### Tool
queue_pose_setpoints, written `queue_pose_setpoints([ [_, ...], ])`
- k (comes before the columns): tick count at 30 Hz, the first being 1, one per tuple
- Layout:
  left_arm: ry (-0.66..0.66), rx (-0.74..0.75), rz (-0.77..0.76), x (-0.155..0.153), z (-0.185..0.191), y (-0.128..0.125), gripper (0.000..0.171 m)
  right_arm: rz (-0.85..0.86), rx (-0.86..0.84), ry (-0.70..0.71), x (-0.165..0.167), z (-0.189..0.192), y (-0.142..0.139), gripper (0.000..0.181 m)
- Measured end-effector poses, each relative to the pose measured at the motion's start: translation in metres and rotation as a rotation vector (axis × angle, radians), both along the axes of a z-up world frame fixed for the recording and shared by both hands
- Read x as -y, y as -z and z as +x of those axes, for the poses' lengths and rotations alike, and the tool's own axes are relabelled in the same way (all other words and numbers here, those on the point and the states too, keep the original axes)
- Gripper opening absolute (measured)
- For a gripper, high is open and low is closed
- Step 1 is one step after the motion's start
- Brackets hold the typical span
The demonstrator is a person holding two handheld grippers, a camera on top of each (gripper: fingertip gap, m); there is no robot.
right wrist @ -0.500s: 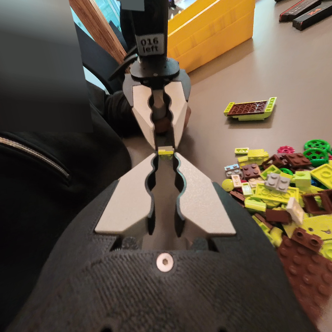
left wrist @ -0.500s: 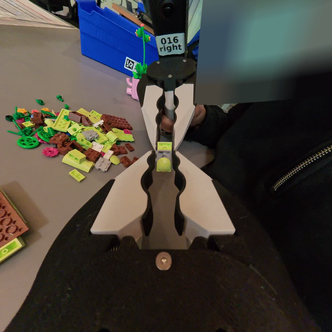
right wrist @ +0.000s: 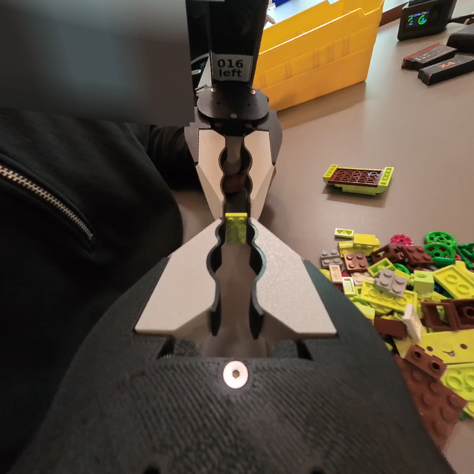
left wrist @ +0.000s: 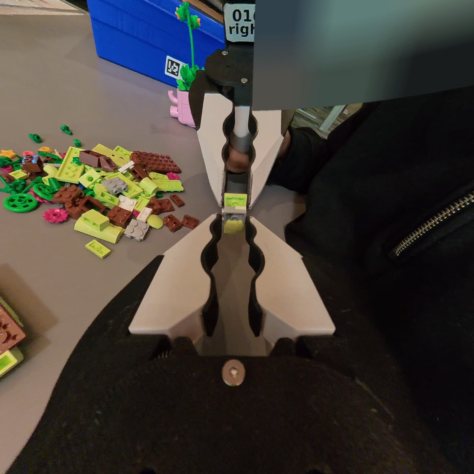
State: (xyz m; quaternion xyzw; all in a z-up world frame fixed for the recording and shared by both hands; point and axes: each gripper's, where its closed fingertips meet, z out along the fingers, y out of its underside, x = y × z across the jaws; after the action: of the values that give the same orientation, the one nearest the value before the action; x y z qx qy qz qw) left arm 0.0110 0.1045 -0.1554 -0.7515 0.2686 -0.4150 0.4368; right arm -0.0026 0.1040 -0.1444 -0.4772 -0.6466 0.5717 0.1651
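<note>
Two grippers nose to nose above our grey table (left wrist: 77,89)

Biggest first: blue bin (left wrist: 143,38) and yellow bin (right wrist: 318,51) at the back, then our loose brick pile (left wrist: 102,189). The left gripper (left wrist: 233,220) is clamped on a small grey-and-lime brick piece (left wrist: 233,223); the right gripper (right wrist: 234,230) pinches a lime plate (right wrist: 235,229), tips touching.

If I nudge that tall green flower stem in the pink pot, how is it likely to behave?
The flower stem looks thin and tall, so it would probably flex and wobble. The pink pot under it seems small, so the whole thing may tip easily. Being plastic bricks, it is likely light.
</note>
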Motion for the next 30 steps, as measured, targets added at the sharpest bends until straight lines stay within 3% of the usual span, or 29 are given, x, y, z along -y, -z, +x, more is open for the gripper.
queue_pose_setpoints([
  [9,-0.048,0.054,0.041,-0.006,-0.001,-0.01,0.014,-0.042,-0.084,0.029,-0.005,-0.003,-0.012,0.024],
  [11,-0.052,0.075,0.04,-0.007,0.0,-0.013,0.014,-0.045,-0.076,0.025,-0.003,-0.003,-0.011,0.016],
  [24,-0.019,0.255,-0.037,-0.002,0.003,-0.033,0.014,-0.227,-0.056,-0.024,-0.002,0.007,-0.028,0.015],
  [27,0.032,0.367,-0.098,0.004,0.003,-0.039,0.015,-0.263,-0.066,-0.07,0.0,0.013,-0.033,0.014],
  [30,-0.045,0.513,-0.126,-0.008,-0.032,-0.048,0.014,-0.395,-0.14,-0.018,-0.032,0.024,-0.05,0.013],
])
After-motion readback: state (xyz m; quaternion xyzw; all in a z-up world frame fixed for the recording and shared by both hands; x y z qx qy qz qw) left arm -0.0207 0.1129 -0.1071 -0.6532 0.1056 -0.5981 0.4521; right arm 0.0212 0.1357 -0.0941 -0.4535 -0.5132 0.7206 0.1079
